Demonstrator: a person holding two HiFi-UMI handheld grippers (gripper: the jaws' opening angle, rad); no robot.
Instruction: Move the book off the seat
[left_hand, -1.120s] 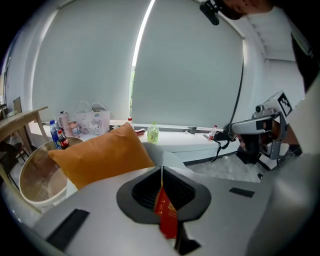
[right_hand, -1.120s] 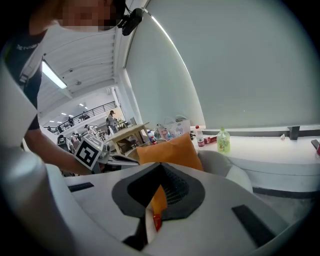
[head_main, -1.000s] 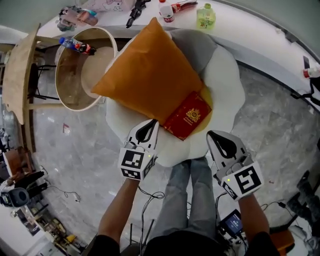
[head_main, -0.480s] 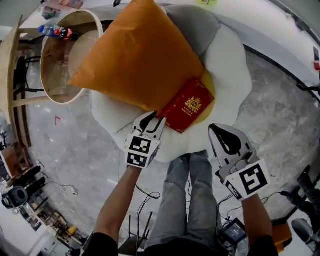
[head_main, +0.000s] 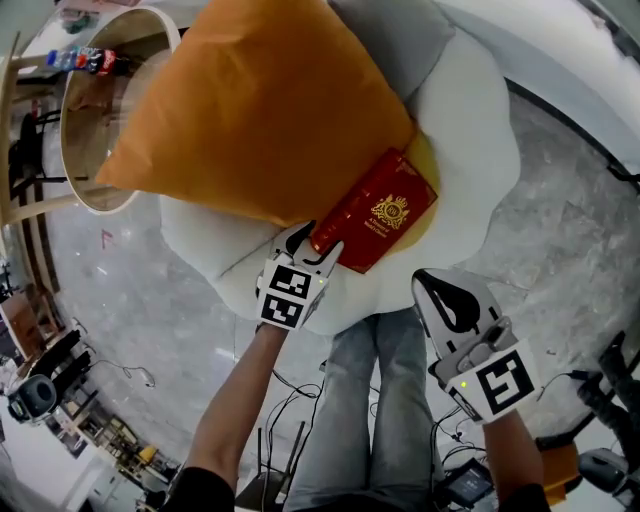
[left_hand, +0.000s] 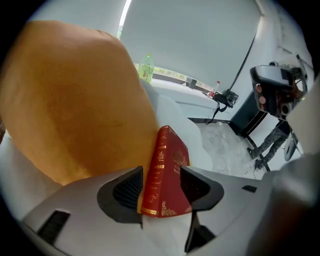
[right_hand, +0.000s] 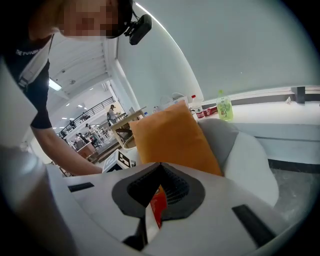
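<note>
- While the head view takes in the whole scene from above, it alone shows how the book (head_main: 375, 212) lies. It is flat on the white seat (head_main: 480, 130), red cover up, with its upper long edge against the orange cushion (head_main: 250, 110) and partly over a yellow patch (head_main: 428, 165).
- Only that view shows both tools at once. The left gripper (head_main: 318, 245) is at the book's near corner. The right gripper (head_main: 440, 287) is well apart from the book, off the seat's edge and above the person's jeans (head_main: 375, 400).
- The left gripper view adds what the head view cannot: the book's gilt spine and foot, seen close between the two dark pads (left_hand: 126, 190).
- The right gripper view alone shows the person's bare arm (right_hand: 71, 153) and the left gripper's marker cube (right_hand: 119, 160). It also shows a green bottle (right_hand: 224, 107) on the ledge (right_hand: 280, 97) behind the seat, and people (right_hand: 80, 136) far off.
- Left gripper: the jaws are moderately spread and have just been opening. The book's corner sits between them, with the spine next to the left pad. I cannot tell whether either pad touches the book, and no squeeze shows.
- Right gripper: the jaws are pressed together at the tips and hold nothing. A sliver of the red book shows only through the slot behind the tips.
</note>
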